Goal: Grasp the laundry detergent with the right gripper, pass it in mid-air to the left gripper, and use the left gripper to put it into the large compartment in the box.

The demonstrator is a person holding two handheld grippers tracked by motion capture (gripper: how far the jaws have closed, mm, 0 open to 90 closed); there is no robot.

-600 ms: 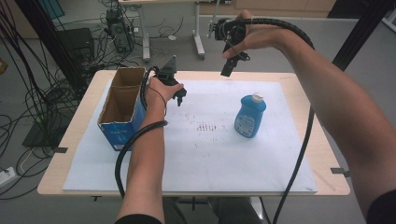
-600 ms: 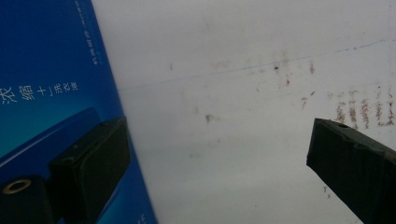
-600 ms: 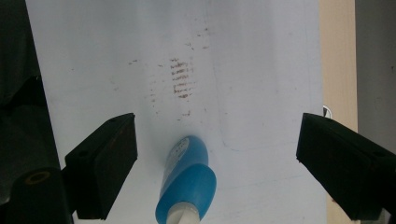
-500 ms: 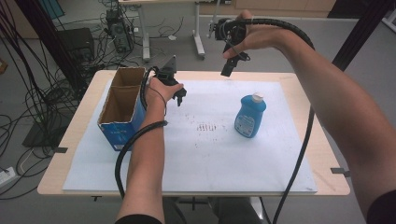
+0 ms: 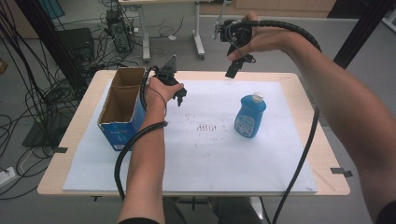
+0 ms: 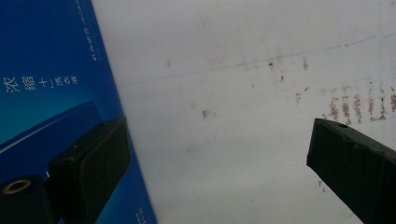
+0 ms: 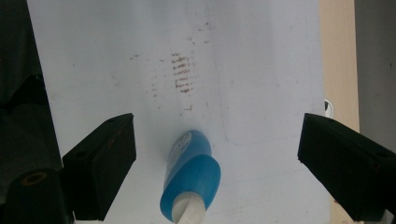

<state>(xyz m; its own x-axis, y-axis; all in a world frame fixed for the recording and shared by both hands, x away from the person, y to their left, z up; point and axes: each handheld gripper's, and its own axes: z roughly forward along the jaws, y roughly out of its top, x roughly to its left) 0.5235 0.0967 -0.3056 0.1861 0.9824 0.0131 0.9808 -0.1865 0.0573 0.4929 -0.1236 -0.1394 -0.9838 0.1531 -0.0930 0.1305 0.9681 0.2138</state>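
Almost nothing has moved since the earlier frames: both hands hang where they were, and the blue bottle [image 5: 250,116] stands at the same spot on the white sheet [image 5: 210,163].

The right claw [image 5: 232,70] hovers high over the far edge of the bench [image 5: 74,135], jaws wide apart and empty, looking down on the bottle's white cap [image 7: 187,210]. The left claw [image 5: 179,97] waits low beside the open blue carton [image 5: 119,109], its jaws also spread with nothing between them, one of them close by the carton's printed wall [image 6: 51,70].

This looks like the approach before a pickup. The right claw would need to come down toward the person and straddle the bottle's body, which stands upright and well apart from the carton. Nothing blocks that path; brownish smudges [image 5: 205,127] mark the sheet between bottle and carton.
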